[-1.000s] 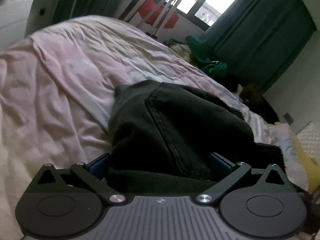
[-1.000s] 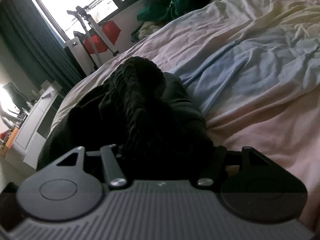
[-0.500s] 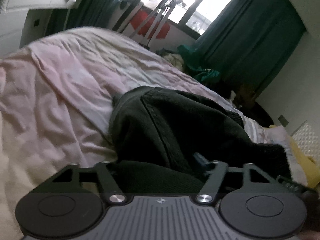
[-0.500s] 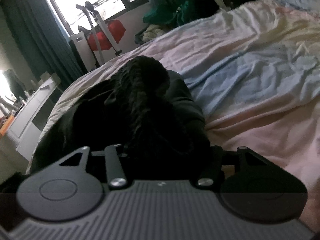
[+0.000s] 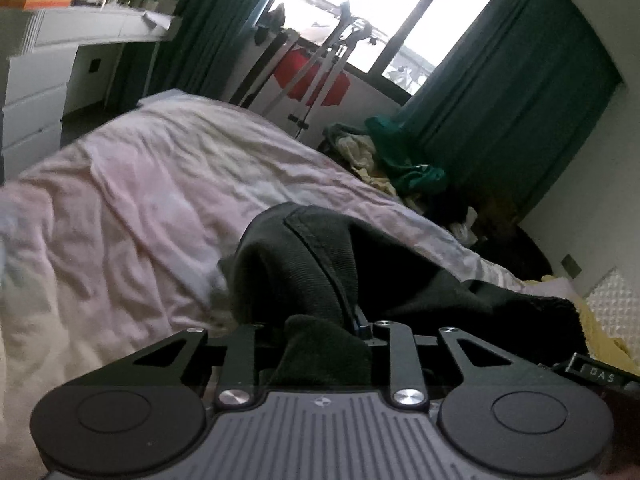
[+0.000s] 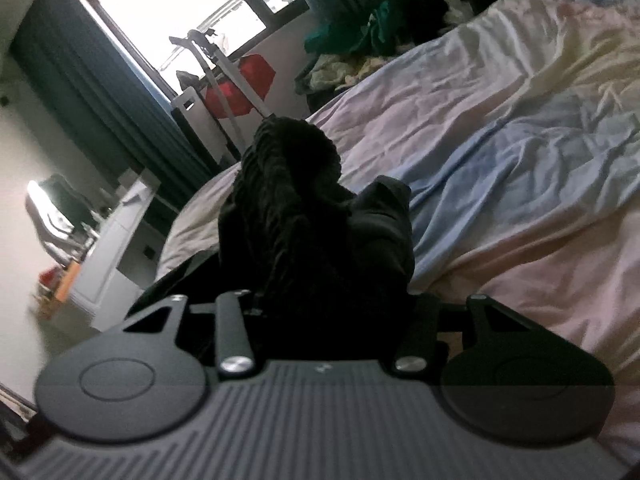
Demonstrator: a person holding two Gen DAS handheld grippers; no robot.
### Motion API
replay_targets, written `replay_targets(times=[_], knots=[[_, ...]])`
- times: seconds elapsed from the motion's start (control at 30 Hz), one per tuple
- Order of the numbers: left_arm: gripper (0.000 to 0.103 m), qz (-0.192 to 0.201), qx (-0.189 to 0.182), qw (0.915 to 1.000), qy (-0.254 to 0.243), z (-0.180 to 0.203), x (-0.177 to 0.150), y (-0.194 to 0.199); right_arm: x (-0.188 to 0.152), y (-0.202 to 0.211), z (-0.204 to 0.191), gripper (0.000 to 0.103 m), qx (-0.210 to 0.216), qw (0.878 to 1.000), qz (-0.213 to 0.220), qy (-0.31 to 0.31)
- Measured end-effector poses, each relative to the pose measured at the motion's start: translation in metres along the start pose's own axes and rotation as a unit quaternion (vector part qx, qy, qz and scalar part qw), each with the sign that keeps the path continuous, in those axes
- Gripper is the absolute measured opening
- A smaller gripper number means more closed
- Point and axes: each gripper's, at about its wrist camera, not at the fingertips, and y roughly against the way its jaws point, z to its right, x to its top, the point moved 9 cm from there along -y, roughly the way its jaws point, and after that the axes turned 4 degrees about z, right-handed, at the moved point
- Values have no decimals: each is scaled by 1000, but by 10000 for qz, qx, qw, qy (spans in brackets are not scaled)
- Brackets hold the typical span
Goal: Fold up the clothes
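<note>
A dark green-black garment (image 5: 304,256) with a stitched seam rises in a bunch from the pink bed sheet (image 5: 140,200). My left gripper (image 5: 320,328) has a fold of it squeezed between its jaws, which are closing; the fingertips are buried in the cloth. In the right wrist view the same garment (image 6: 288,184) stands up with its ribbed hem on top. My right gripper (image 6: 332,300) has the cloth pressed between its jaws, also closing, above the pink and blue sheet (image 6: 520,160).
A white dresser (image 5: 36,92) stands left of the bed. A metal rack with a red item (image 5: 316,76) is under the window. A heap of green and pale clothes (image 5: 400,164) lies by the dark curtain (image 5: 520,100). Yellow cloth (image 5: 600,332) is at the right.
Both grippers have risen and the garment has come up off the sheet with them. The left jaws went from wide apart to pinched on a fold; the right jaws narrowed a little.
</note>
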Motion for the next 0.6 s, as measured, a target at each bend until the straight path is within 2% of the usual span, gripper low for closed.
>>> replay_targets(times=[0.17,0.3,0.43,0.6], knots=[[27,50,-112,9991,-395,70,26,9,40,34,7,50,202,9994,74,-256],[28,38,-385,9977,-559,147,43,-4,95,61,29,50,219,9982,344,-431],[28,-16,-730,9939,-832,233,55,-43,162,87,58,50,158,9958,740,-515],[29,-38,-1227,9856,-1159,340,57,-114,245,97,109,51,-31,9900,1275,-596]])
